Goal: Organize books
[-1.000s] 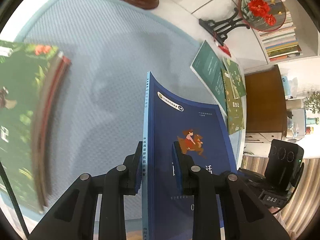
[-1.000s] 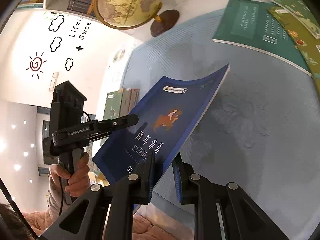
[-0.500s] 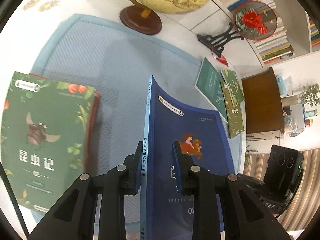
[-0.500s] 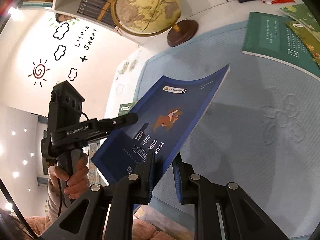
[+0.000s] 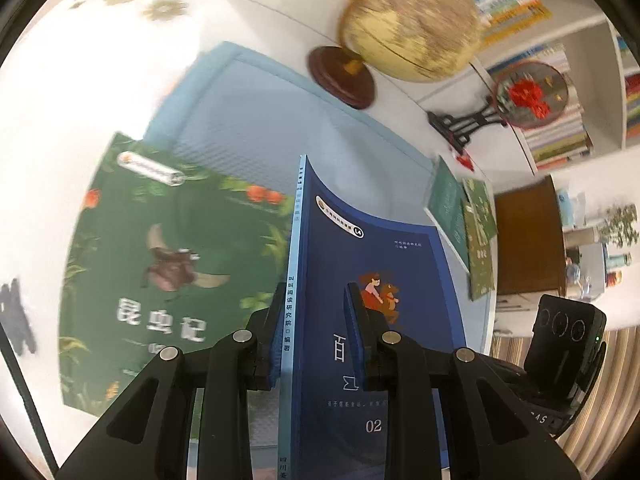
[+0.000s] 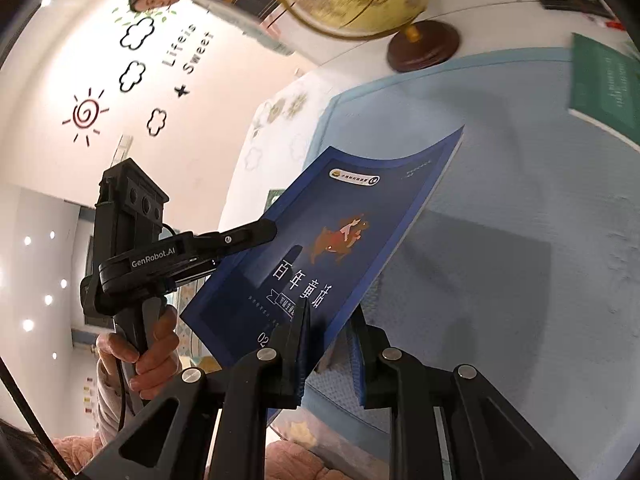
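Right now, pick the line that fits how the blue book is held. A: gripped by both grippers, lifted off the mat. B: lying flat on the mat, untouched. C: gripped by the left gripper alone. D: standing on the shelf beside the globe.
A: the left gripper clamps the blue book at its spine edge, and the right gripper clamps its lower edge above the blue mat.

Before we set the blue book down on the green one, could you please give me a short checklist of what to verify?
1. Left gripper shut on blue book at its spine: ok.
2. Right gripper shut on its bottom edge: ok.
3. Book clear of the mat: ok.
4. Green book lies flat, cover bare: ok.
5. Edges lined up with green book: cannot tell.
6. Globe out of the way: ok.
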`<state>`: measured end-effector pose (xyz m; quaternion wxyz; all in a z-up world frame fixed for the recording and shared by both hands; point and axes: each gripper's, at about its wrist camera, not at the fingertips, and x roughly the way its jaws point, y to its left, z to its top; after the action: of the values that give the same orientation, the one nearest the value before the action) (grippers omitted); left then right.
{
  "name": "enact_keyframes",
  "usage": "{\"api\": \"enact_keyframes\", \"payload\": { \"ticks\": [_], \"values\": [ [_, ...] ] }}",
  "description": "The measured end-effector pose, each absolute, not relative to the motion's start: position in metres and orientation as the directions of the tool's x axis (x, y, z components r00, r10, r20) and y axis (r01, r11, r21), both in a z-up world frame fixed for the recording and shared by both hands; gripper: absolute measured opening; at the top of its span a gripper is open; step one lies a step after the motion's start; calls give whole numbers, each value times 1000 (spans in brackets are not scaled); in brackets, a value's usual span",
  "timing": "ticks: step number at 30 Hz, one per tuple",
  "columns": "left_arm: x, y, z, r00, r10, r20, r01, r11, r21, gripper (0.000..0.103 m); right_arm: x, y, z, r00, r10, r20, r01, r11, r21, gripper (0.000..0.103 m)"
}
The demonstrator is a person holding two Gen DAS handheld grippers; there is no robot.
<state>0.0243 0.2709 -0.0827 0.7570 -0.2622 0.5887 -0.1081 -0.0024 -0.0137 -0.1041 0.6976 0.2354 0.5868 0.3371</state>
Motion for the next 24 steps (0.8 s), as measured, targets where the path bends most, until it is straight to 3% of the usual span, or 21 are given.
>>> {"api": "enact_keyframes", "payload": {
  "ticks": [11,24],
  "values": [
    [8,325,-90,327,-427,-843,-235,827,-510,22,12,41,-114,2,760,-650,-272,625,731,19],
    [1,363,-109,304,-428,-851,-213,840,-499,22,9,63,-134,-34,776,-629,-268,600,754,19]
  ]
}}
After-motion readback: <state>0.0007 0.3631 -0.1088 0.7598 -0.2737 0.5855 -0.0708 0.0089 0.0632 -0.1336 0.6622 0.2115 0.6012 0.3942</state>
